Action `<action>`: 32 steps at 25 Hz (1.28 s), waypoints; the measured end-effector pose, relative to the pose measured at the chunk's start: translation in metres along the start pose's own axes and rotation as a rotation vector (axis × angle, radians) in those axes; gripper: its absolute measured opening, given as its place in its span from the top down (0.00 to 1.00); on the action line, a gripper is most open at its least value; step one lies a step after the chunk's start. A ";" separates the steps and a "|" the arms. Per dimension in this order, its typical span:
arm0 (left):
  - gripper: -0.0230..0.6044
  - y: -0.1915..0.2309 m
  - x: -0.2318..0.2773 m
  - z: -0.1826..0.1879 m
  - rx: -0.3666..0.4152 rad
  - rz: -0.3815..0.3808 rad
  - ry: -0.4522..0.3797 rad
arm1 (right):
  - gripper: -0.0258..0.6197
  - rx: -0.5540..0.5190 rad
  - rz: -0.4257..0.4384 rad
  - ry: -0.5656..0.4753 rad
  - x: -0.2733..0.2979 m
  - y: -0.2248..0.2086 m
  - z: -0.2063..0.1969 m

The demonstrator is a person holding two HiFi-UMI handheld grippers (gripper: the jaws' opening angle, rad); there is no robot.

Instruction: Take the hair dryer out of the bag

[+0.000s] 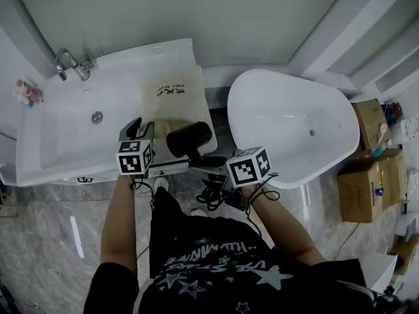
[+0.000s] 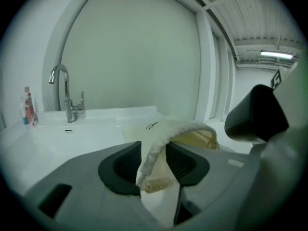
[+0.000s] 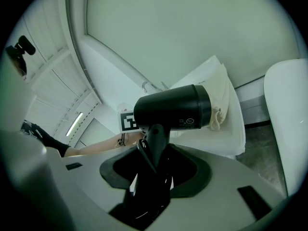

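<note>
left tool (image 2: 153,163): jaws spread; the bag (image 2: 166,129) hem hangs between them, looks loose rather than pinched
right tool (image 3: 155,161): pinching the dryer (image 3: 175,110) by its handle, with a loop of cord (image 1: 211,195) caught in the same pinch
dryer place: looks clear of the bag, whole barrel bare; held in the air over the worktop (image 1: 124,61) front edge, between the two tools
dryer vs right tool: barrel sits at 12 o'clock over the jaws in the right gripper view, one end toward 3 o'clock and close to the bag mouth; in the head view it is at 10 o'clock from the marker cube
dryer vs left tool: at 3 o'clock in the left gripper view, near but apart
bag place: flat on the worktop beside the basin, at 12 o'clock from the left tool
risk 1: grip is on the handle only and the barrel is top-heavy, so it can pivot or slide out
risk 2: cord in the pinch makes the pad contact uneven and the hold likely weaker
risk 3: slack cord dangles at 6 o'clock and can snag on the worktop edge
risk 4: if the left tool pulls back, the hem between its jaws can drag the bag off the worktop
risk 5: tub (image 1: 288,123) rim is near at 3 o'clock; a wide swing can knock the dryer on it
</note>
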State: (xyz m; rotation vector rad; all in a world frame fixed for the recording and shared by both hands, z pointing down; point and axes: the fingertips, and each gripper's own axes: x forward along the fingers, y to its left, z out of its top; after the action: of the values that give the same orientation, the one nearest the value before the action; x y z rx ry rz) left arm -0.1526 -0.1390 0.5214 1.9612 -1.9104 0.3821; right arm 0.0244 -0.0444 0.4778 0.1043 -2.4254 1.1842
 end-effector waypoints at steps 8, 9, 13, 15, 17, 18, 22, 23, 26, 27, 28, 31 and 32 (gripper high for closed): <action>0.59 -0.028 -0.080 0.005 -0.042 0.118 -0.110 | 0.69 -0.067 0.034 -0.089 -0.043 0.011 0.006; 0.59 -0.034 -0.092 0.006 -0.046 0.130 -0.128 | 0.69 -0.072 0.036 -0.105 -0.048 0.011 0.009; 0.59 -0.048 -0.133 0.006 -0.059 0.173 -0.176 | 0.69 -0.084 0.055 -0.149 -0.053 0.017 0.020; 0.59 -0.048 -0.151 0.004 -0.069 0.195 -0.191 | 0.69 -0.094 0.068 -0.157 -0.048 0.023 0.025; 0.59 -0.048 -0.168 -0.001 -0.083 0.216 -0.205 | 0.69 -0.097 0.082 -0.161 -0.039 0.028 0.028; 0.59 -0.049 -0.176 -0.005 -0.091 0.224 -0.211 | 0.69 -0.098 0.085 -0.160 -0.035 0.030 0.028; 0.60 -0.051 -0.208 -0.022 -0.121 0.253 -0.217 | 0.69 -0.085 0.113 -0.142 -0.015 0.040 0.019; 0.62 -0.053 -0.216 -0.024 -0.132 0.264 -0.215 | 0.69 -0.078 0.117 -0.134 -0.013 0.043 0.018; 0.82 -0.060 -0.245 -0.032 -0.171 0.295 -0.206 | 0.69 -0.067 0.138 -0.098 -0.007 0.059 0.008; 0.87 -0.061 -0.256 -0.039 -0.181 0.302 -0.207 | 0.69 -0.074 0.144 -0.086 -0.004 0.066 0.001; 0.89 -0.062 -0.266 -0.049 -0.189 0.307 -0.213 | 0.69 -0.085 0.148 -0.074 0.001 0.071 -0.008; 0.91 -0.064 -0.297 -0.079 -0.211 0.330 -0.239 | 0.69 -0.123 0.148 -0.048 0.013 0.086 -0.036; 0.92 -0.067 -0.307 -0.088 -0.219 0.338 -0.240 | 0.69 -0.127 0.149 -0.038 0.015 0.090 -0.045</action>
State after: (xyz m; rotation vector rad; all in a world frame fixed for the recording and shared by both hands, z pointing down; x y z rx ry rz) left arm -0.0929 0.1754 0.4589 1.6041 -2.3327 0.0204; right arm 0.0042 0.0490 0.4418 -0.0952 -2.5722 1.0944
